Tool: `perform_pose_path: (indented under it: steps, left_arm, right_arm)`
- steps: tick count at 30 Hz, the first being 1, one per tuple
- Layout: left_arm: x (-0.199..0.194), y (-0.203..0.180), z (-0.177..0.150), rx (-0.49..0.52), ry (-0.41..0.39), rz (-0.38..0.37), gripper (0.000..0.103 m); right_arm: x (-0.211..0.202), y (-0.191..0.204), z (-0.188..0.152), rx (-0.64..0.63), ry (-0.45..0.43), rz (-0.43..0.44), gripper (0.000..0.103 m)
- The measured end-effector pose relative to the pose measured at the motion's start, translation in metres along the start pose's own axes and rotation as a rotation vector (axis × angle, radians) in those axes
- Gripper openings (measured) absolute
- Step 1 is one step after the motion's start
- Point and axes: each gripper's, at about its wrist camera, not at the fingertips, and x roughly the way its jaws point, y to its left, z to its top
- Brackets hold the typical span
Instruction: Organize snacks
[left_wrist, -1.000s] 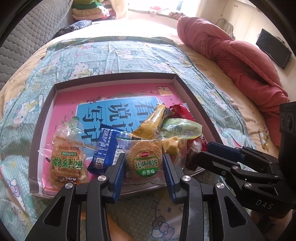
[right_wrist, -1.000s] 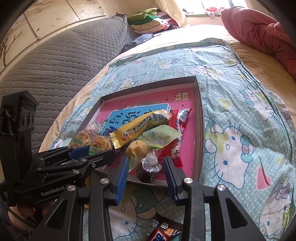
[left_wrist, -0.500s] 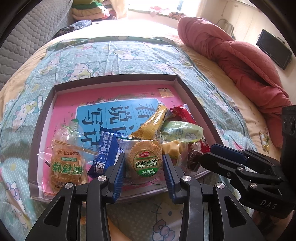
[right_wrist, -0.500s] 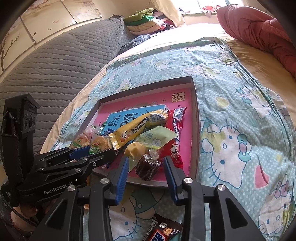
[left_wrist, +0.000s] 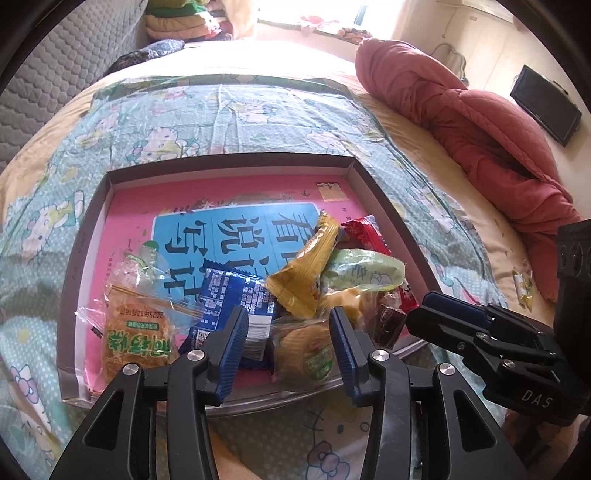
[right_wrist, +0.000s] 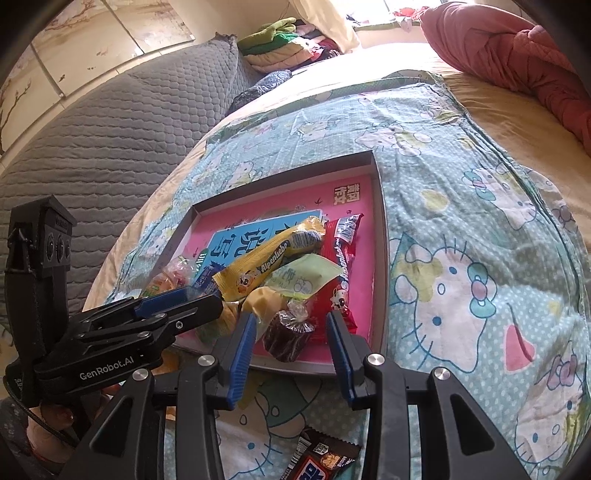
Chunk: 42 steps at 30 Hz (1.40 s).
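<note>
Right wrist: yellow Alpenliebe pack (right_wrist: 266, 264) slanting lower-left to upper-right in tray (right_wrist: 380, 236).

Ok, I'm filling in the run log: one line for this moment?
left tool: opening, biscuit pack between jaws, in tray | right tool: open around brown wrapped cake, in tray

The yellow candy wrapper (right_wrist: 258, 267) reads "Alpenliebe". The left tool (right_wrist: 181, 306), seen from the right wrist view, bears "GenRobot.AI" in white; the right tool (left_wrist: 439, 314), seen from the left wrist view, bears "DAS". A clear cracker packet (left_wrist: 136, 332) shows the date "2025年12月16日". The pink book cover (left_wrist: 240, 229) carries large Chinese characters, upside down.
</note>
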Motion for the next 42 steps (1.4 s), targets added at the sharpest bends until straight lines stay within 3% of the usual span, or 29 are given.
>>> perform_pose_path:
  steps: [6, 11, 21, 27, 29, 42]
  left_arm:
    - [-0.006, 0.002, 0.001, 0.0, -0.003, 0.002, 0.049]
    - [-0.015, 0.005, 0.004, -0.015, -0.021, 0.0, 0.056]
    - [-0.029, 0.005, 0.003, -0.01, -0.035, 0.02, 0.064]
    - [-0.036, 0.005, -0.003, -0.006, -0.035, 0.032, 0.067]
    - [-0.039, 0.006, -0.006, -0.012, -0.033, 0.038, 0.072]
    - [-0.065, 0.017, -0.027, -0.007, -0.013, 0.048, 0.073]
  right_arm:
    - [0.0, 0.0, 0.0, 0.003, -0.002, 0.001, 0.04]
    - [-0.003, 0.002, 0.001, -0.005, -0.012, -0.002, 0.04]
    - [-0.007, 0.004, 0.003, -0.015, -0.028, -0.004, 0.056]
    - [-0.009, 0.007, 0.003, -0.029, -0.032, -0.013, 0.057]
    - [-0.01, 0.007, 0.002, -0.029, -0.03, -0.017, 0.057]
    - [-0.039, 0.014, -0.012, -0.023, -0.077, -0.022, 0.064]
